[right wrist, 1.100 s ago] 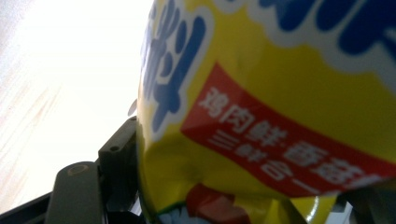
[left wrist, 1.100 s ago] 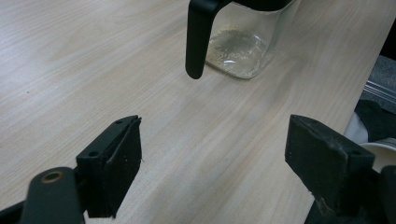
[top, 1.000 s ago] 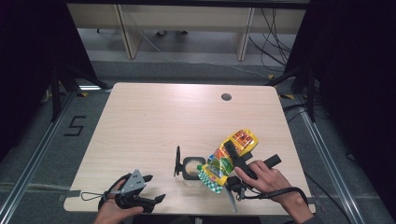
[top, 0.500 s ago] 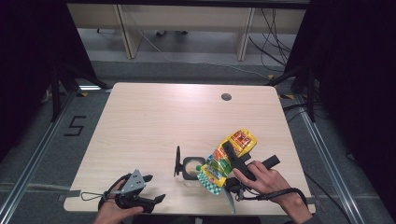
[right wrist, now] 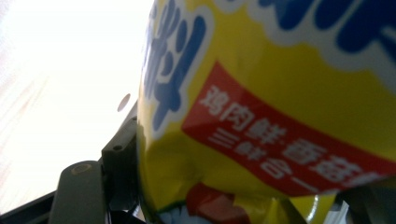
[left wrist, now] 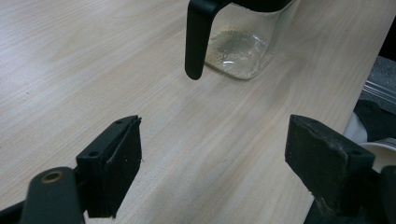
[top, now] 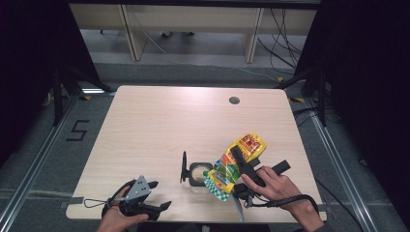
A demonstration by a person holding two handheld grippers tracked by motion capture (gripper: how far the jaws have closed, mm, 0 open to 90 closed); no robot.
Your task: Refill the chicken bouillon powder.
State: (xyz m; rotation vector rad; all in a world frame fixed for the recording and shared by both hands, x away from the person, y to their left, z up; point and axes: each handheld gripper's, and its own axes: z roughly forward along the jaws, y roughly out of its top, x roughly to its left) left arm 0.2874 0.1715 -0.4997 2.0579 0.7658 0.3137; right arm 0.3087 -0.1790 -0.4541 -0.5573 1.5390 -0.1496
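Yellow foil, printed with red and blue lettering, is what my right gripper point(top: 238, 170) holds: a snack bag point(top: 235, 164) clamped between the jaws, which stand fairly wide around its bulk. From above, the bag lies tilted over the near right part of the wooden table point(top: 159, 130), its lower end tipped down at the mouth of a clear glass jug point(top: 199, 174). In the right gripper view the bag point(right wrist: 280, 107) crowds right up against the lens, with one black jaw pressed against its left side; its crumpled end bunches at the bottom of that view. My right hand point(top: 270, 186) wraps the gripper's handle just behind the bag.

The jug stands just left of the bag, its black handle point(top: 183, 166) turned away from the bag. In the left gripper view the jug point(left wrist: 238, 46) has a thin layer of pale grains on its bottom.

My left gripper point(top: 140, 200) rests near the table's front edge, well apart from the jug, jaws spread wide with nothing between them but bare tabletop.
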